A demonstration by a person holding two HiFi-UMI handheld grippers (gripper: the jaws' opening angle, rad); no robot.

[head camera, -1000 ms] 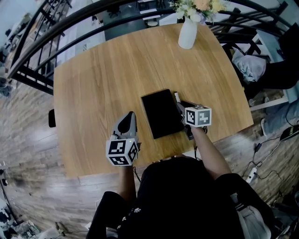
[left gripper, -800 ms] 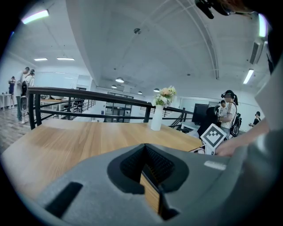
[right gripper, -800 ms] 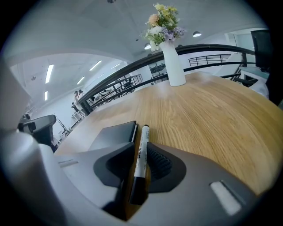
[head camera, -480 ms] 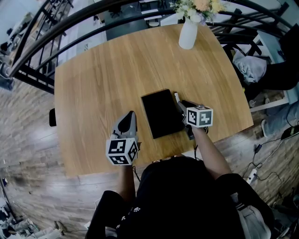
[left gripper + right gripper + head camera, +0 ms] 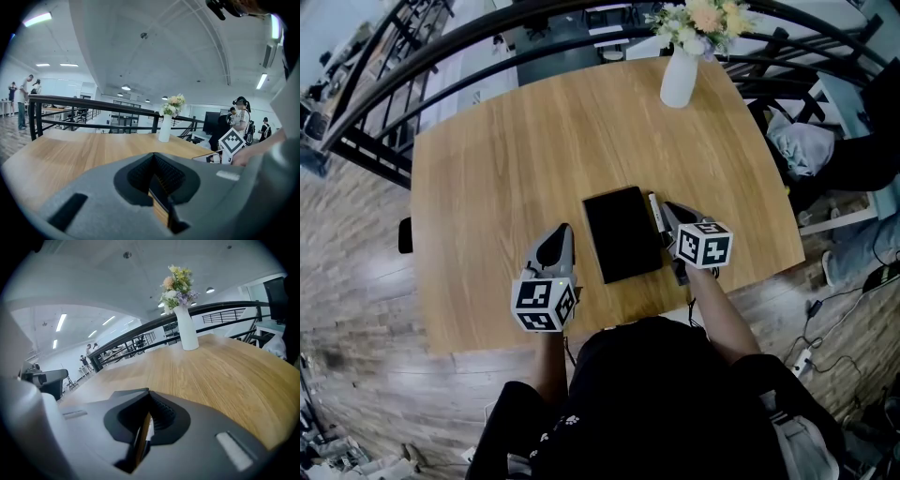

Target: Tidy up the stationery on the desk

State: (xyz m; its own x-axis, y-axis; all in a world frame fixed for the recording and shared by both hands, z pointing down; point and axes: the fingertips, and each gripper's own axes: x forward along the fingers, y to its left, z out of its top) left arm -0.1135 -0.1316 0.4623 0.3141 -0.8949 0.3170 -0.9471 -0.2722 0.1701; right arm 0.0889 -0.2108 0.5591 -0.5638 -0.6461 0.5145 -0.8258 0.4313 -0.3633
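The right hand-held gripper (image 5: 667, 208) has just been closing. Its jaws are now pressed together just right of the black notebook (image 5: 623, 232). A thin white sliver shows in the slit, and whether it is gripped I cannot tell. The pen (image 5: 654, 210) shows along the notebook's right edge. A shallow pinch could drop the pen, which might then roll off the counter (image 5: 506, 159). The left hand-held gripper (image 5: 563, 232), pressed together on nothing, sits left of the notebook.
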